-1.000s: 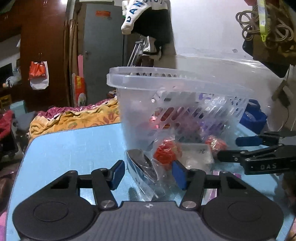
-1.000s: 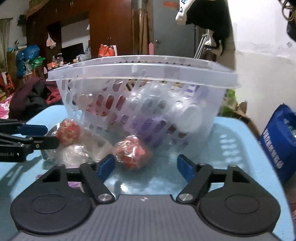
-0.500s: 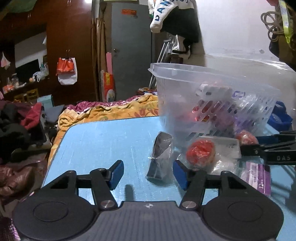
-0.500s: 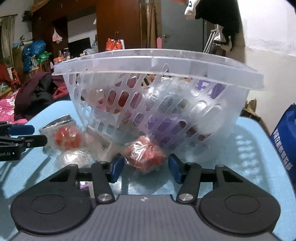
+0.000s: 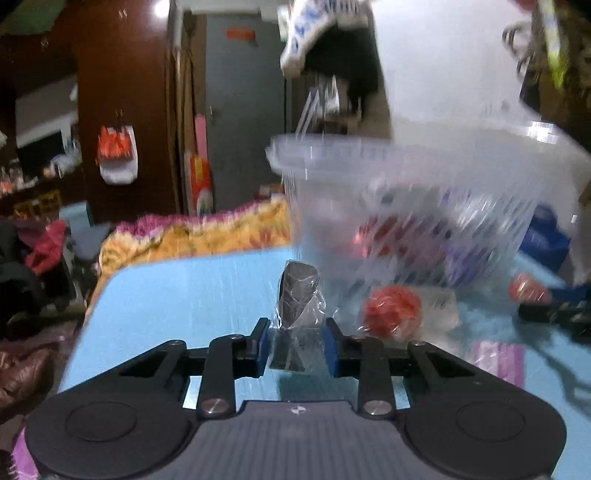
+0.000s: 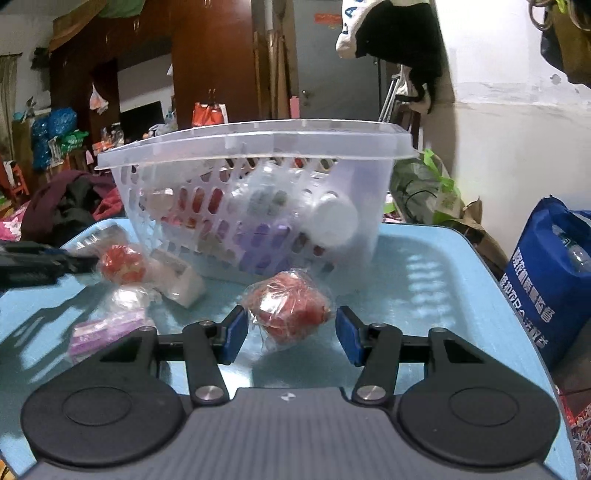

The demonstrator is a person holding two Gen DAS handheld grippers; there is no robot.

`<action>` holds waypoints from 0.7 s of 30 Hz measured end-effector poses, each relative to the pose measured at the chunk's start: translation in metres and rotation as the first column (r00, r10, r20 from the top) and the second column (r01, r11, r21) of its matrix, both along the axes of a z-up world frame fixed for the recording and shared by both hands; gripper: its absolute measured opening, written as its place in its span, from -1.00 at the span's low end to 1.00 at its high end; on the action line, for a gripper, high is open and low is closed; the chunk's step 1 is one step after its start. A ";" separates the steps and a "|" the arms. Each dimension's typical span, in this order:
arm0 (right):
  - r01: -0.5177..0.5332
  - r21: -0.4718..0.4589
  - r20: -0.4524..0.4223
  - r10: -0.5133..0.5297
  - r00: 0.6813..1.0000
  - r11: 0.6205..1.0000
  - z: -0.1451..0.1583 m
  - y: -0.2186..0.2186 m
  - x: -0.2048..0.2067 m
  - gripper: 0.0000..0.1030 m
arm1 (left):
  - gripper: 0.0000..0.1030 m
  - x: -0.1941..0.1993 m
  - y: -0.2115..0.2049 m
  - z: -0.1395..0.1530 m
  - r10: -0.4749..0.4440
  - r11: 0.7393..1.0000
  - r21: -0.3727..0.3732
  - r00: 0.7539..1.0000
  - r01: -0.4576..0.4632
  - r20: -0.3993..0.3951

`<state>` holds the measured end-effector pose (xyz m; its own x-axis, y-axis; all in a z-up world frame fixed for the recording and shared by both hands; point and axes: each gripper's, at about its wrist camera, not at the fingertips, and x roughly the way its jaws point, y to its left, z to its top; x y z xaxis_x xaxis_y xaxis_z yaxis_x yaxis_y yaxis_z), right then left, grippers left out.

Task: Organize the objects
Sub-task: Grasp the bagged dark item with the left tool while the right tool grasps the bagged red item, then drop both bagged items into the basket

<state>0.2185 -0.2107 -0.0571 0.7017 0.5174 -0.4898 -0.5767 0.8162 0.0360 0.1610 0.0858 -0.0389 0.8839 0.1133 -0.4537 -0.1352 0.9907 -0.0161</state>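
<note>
Closing fast, my left gripper had its jaws pinched on the bagged dark packet at the basket's seven o'clock, while my right gripper's jaws narrowly bracketed the wrapped red ball.

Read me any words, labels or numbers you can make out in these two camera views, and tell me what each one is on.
Blue bag beside the table: white printed characters, too distorted to read.
White cloth hanging above: blue capital letters, blurred and cut off.
Orange sign on the grey door: too small.
Purple packet: print unreadable.
White box beside a red wrapped ball: dark marks, blurred.
Nothing reads clearly.
</note>
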 end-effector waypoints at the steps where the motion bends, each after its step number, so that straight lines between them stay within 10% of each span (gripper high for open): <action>1: -0.003 0.008 -0.016 0.003 1.000 1.000 -0.001 -0.001 0.000 0.09 | -0.35 -0.008 0.001 0.002 -0.006 1.000 -0.015 0.999 0.007 0.046; 5: 0.008 0.064 0.018 -0.009 1.000 0.998 -0.002 -0.010 -0.007 0.09 | -0.34 -0.036 0.000 0.007 -0.057 0.996 -0.053 0.978 0.069 0.201; 15: 0.006 0.081 0.143 -0.017 0.990 0.997 0.005 -0.011 -0.024 0.09 | -0.34 -0.043 -0.002 0.010 -0.123 0.983 -0.100 0.953 0.156 0.276; 21: -0.050 0.168 0.284 0.000 0.959 0.985 0.086 0.002 -0.038 0.09 | -0.33 -0.018 -0.034 0.083 -0.173 0.976 -0.065 0.922 0.208 0.346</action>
